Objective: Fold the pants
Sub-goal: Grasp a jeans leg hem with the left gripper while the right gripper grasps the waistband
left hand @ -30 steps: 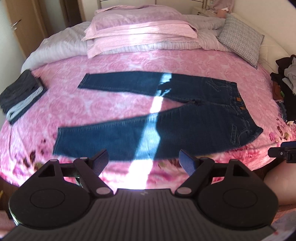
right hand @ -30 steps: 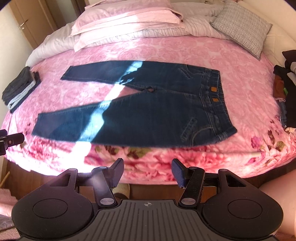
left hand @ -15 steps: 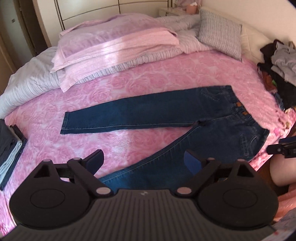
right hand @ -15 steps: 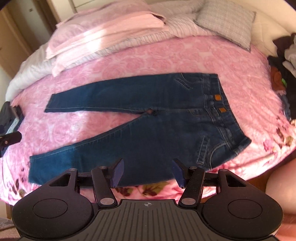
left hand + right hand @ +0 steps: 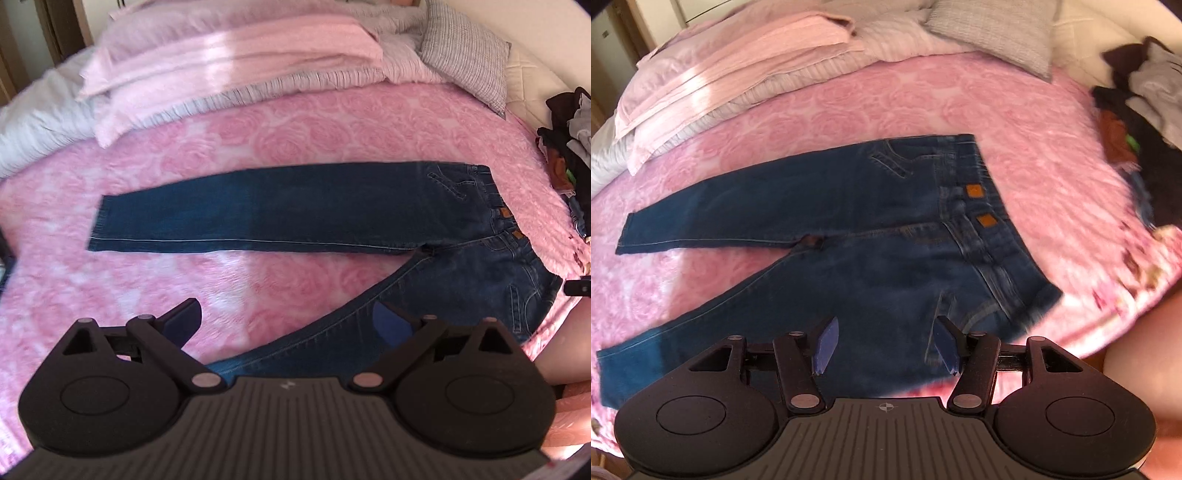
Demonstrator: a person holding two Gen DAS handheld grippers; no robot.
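One pair of jeans [image 5: 295,210] ahead of two gaping, empty grippers, left gripper [image 5: 286,319], right gripper [image 5: 882,347], two orange patches [image 5: 974,191] clearest in right view

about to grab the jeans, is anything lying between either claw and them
Nothing visible is in the way. The jeans lie flat on the pink bedspread with both legs spread apart. The right claw hangs open over the seat, the left claw open by the near leg. The pillows and clothes pile sit well off to the sides.
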